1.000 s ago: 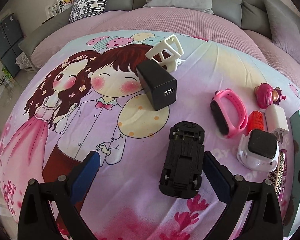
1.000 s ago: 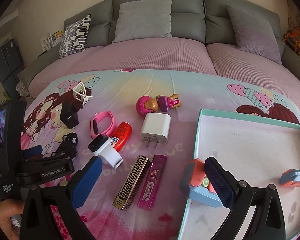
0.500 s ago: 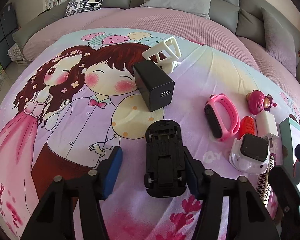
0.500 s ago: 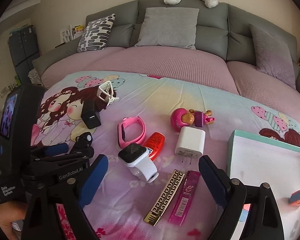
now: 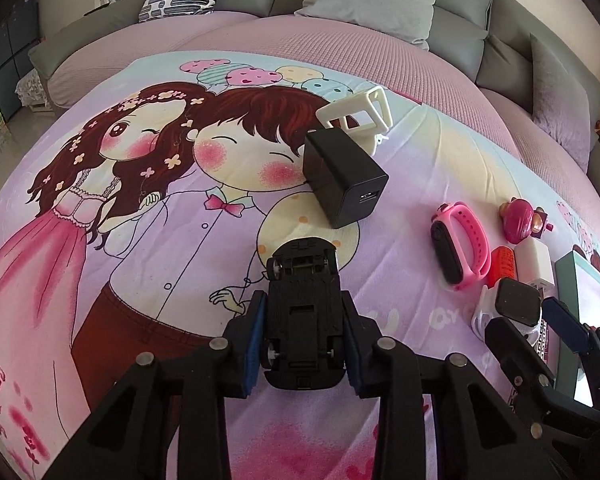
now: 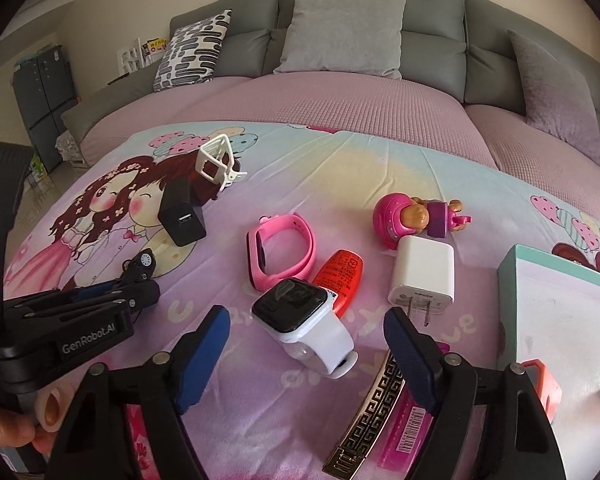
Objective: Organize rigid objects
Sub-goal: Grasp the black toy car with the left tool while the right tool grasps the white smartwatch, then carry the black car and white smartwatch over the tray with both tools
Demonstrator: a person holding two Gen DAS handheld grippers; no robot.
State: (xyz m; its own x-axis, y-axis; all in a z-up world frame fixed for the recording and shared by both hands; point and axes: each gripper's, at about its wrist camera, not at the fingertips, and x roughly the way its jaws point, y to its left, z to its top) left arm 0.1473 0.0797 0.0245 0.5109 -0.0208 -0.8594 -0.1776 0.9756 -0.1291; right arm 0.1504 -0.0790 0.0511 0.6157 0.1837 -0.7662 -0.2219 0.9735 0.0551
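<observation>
Black plastic sits between my left fingers (image 5: 256,344) now: a second ago they stood wide on either side of the upturned toy car (image 5: 303,316), and they have since closed until both blue pads press its flanks. The car lies belly-up on the cartoon bedsheet (image 5: 140,240), not yet lifted as far as I can tell. I judge that the grasp is made and the carry to the box is what comes next.

Just beyond the car lies the black charger (image 5: 342,178), with the white frame (image 5: 356,114) behind it.

My right gripper (image 6: 308,356) has swung away from the box and now hovers with its fingers wide and empty around the white smartwatch (image 6: 304,320), probably my next pick.

At the far right, the teal-rimmed box (image 6: 540,272) shows a coral-coloured piece (image 6: 540,376) inside, near its front edge. A second piece is barely visible at the frame's border, so I cannot say what it is.
</observation>
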